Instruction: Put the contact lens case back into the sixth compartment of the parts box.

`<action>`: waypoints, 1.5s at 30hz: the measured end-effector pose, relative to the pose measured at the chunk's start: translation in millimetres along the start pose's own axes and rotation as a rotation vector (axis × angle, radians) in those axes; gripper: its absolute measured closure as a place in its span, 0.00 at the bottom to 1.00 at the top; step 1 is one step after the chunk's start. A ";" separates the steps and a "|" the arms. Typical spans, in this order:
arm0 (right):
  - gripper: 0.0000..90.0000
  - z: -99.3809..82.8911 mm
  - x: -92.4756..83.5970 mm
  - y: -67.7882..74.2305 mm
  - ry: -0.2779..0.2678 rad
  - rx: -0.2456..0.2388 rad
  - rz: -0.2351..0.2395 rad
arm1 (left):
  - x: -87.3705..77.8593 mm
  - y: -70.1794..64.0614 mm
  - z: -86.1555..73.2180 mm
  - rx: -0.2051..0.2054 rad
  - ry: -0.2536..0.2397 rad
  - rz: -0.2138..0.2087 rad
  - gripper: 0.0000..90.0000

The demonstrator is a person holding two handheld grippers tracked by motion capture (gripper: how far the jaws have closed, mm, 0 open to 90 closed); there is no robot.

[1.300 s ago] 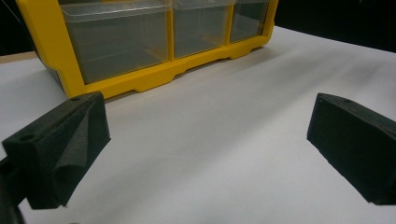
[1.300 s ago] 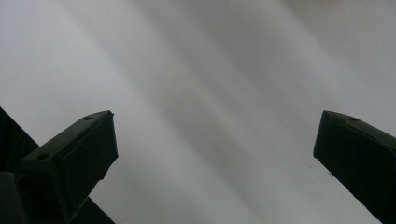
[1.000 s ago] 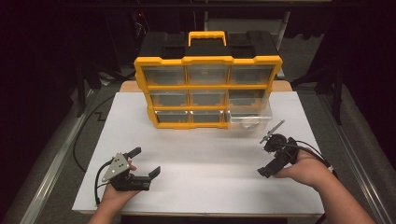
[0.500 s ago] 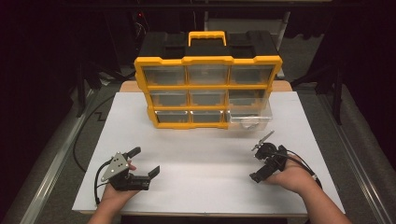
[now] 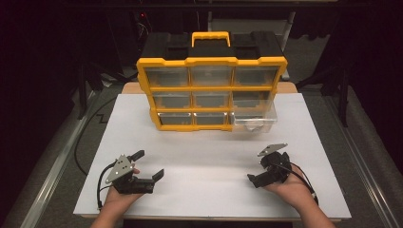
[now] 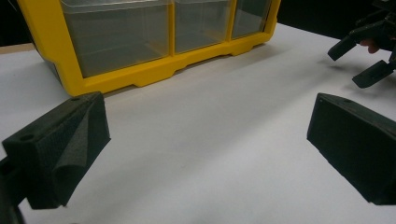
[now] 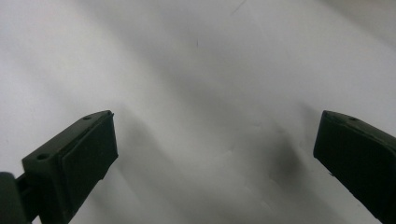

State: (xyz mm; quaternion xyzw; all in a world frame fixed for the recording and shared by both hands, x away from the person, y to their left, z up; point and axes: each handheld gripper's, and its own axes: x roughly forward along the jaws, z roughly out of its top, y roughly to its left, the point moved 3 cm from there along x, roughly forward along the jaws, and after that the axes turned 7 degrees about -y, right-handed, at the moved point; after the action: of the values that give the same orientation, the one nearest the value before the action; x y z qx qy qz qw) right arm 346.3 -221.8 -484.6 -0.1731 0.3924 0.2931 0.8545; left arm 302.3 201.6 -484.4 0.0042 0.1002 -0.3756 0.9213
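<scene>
A yellow and black drawer cabinet [image 5: 211, 90] with clear drawers stands at the back of the white table [image 5: 209, 152]. Its bottom right drawer [image 5: 254, 121] is pulled partly out. My left gripper [image 5: 149, 164] rests near the front left, open and holding nothing. In the left gripper view its jaws stand wide apart around the left gripper's midpoint [image 6: 205, 149], facing the cabinet's bottom row [image 6: 140, 46]. My right gripper [image 5: 256, 171] rests at the front right, open and empty. In the right gripper view, the right gripper [image 7: 215, 158] points down at bare white table.
The right gripper [image 6: 369, 51] also appears far off at the top right of the left gripper view. A black cable [image 5: 85, 137] trails over the table's left side. Dark floor and metal rails surround the table.
My right gripper has drawn back from near the open drawer toward the table's front edge and turned leftward. The left gripper has not moved.
</scene>
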 end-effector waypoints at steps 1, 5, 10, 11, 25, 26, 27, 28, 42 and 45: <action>0.00 -1.2 0.1 0.0 -0.025 0.014 0.004 | -0.1 0.0 0.1 0.000 0.001 0.001 0.00; 0.00 -4.3 -4.0 0.8 -0.144 0.064 0.016 | 0.0 1.2 -0.2 -0.008 0.005 0.008 0.00; 0.00 -7.3 -11.7 0.2 -0.294 0.110 0.007 | 0.5 0.9 -0.3 -0.008 0.008 0.011 0.00; 0.00 -8.1 -13.0 0.2 -0.331 0.113 0.003 | 0.4 0.9 -0.2 -0.009 0.007 0.011 0.00; 0.00 -32.5 -28.5 1.2 -0.518 0.136 -0.043 | 0.9 4.1 -1.7 -0.040 0.028 0.037 0.00; 0.00 -32.7 -29.3 1.3 -0.524 0.138 -0.045 | 1.4 3.9 -1.7 -0.043 0.029 0.036 0.00; 0.00 -32.4 -29.8 1.1 -0.531 0.135 -0.046 | 1.7 3.4 -1.6 -0.042 0.028 0.036 0.00; 0.00 -32.1 -30.8 1.6 -0.537 0.139 -0.044 | 1.9 3.1 -1.7 -0.040 0.030 0.038 0.00; 0.00 -30.1 -30.2 0.8 -0.554 0.143 -0.045 | 1.2 6.1 -2.8 -0.057 0.028 0.050 0.00; 0.00 -32.0 -30.4 0.8 -0.551 0.145 -0.053 | 1.5 5.2 -2.0 -0.041 0.030 0.058 0.00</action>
State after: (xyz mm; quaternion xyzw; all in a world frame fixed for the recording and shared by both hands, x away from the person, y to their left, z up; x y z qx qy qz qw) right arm 311.8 -249.1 -481.4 -0.0357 0.1604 0.2779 0.9465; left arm 306.5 204.4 -486.9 -0.0061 0.1212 -0.3464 0.9302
